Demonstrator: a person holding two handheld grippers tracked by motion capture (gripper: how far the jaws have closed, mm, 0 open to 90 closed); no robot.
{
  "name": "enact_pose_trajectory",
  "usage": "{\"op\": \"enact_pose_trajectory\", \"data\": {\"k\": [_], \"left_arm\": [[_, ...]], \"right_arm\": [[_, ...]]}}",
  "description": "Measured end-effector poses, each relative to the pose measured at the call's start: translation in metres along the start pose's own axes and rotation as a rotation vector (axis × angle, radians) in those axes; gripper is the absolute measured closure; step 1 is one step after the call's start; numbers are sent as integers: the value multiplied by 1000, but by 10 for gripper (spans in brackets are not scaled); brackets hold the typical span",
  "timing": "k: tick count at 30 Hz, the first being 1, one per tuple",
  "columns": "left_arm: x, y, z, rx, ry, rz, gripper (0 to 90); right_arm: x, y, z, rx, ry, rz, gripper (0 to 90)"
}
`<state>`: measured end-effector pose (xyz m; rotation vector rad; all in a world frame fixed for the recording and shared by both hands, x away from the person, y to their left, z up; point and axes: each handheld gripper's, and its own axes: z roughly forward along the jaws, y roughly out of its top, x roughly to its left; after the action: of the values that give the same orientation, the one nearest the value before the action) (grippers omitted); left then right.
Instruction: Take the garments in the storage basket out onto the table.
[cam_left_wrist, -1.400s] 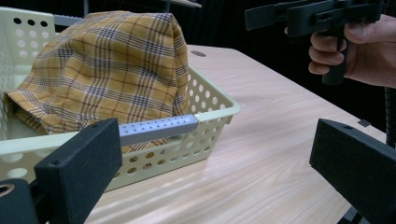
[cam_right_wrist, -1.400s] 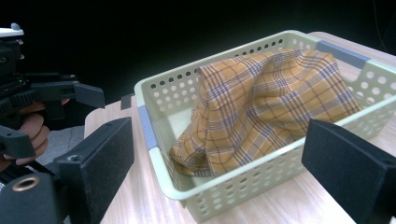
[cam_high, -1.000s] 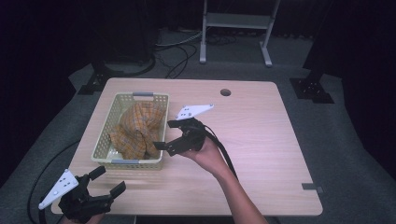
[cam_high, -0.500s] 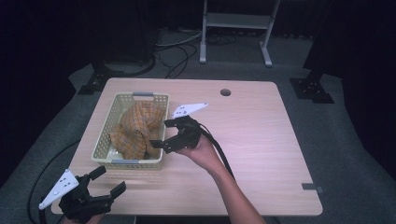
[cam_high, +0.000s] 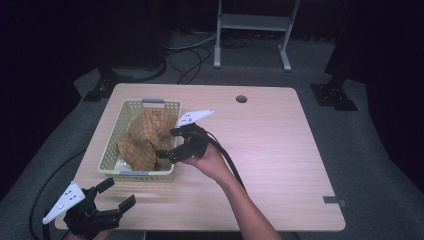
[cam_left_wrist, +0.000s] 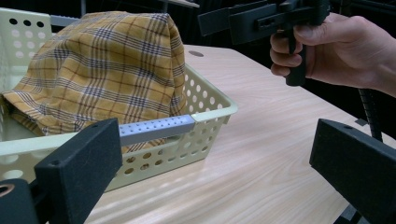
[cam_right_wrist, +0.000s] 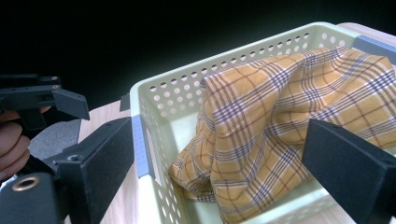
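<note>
Edged further over the basket's (cam_high: 112, 150) near right corner since a second ago: right gripper (cam_high: 171, 144), jaws spread wide and holding nothing, poised above the plaid cloth (cam_high: 145, 140). Left gripper (cam_high: 116, 194) parked at the table's (cam_high: 280, 150) near left corner, likewise agape and empty. Cloth heaped inside the basket, peak above the rim; probably light, limp, prone to sag (best pinched at a raised fold near the top). Smooth pale wood tabletop; dark room beyond, cables (cam_high: 192, 60) on grey floor.

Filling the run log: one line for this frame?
right gripper: open, at basket rim over plaid cloth | left gripper: open, idle at near table edge
</note>
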<state>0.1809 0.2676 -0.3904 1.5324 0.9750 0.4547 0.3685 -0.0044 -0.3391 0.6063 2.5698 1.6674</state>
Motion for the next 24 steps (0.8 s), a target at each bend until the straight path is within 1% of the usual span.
{"op": "enact_pose_trajectory", "data": {"k": [19, 24], "left_arm": [[0, 0, -1, -1, -3, 0, 24], [0, 0, 0, 0, -4, 2, 24]], "right_arm": [[-1, 7, 18, 22, -6, -28, 91], [-2, 8, 22, 24, -5, -25, 91]]}}
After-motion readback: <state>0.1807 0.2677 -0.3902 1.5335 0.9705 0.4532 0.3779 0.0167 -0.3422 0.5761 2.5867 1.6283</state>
